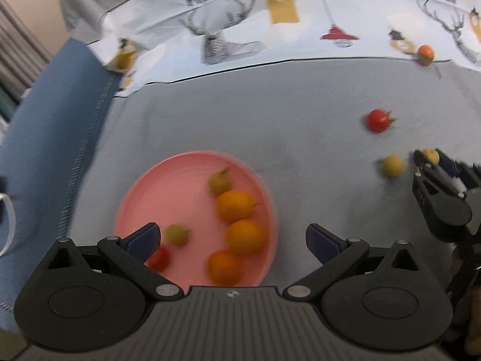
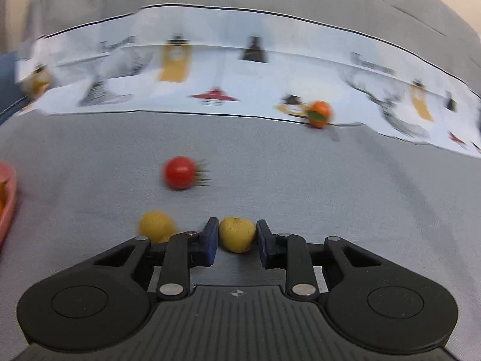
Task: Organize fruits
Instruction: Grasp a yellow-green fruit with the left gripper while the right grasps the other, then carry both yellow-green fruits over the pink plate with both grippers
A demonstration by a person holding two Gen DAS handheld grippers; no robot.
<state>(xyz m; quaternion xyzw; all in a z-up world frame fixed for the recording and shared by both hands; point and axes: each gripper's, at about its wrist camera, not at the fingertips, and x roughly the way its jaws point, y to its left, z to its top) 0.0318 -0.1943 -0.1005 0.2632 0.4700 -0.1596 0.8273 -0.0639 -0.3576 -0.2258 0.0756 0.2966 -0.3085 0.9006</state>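
Pink plate (image 1: 141,198) holds six fruits under the wide-open, empty left gripper (image 1: 231,240). Only the right wrist view shows the right gripper (image 2: 237,236) with its jaws closed around a yellow fruit (image 2: 237,234).

Our left tongs (image 1: 231,240), black with blue-padded fingers (image 1: 144,239), hang spread wide and empty, tilted downward. Our right tongs (image 2: 236,236), of the same build, sit low with both blue pads (image 2: 212,237) pressed against a small round yellow fruit (image 2: 237,234), which they grip between them.

Second yellow fruit (image 2: 157,226) seemingly beside gripper (image 2: 237,237)
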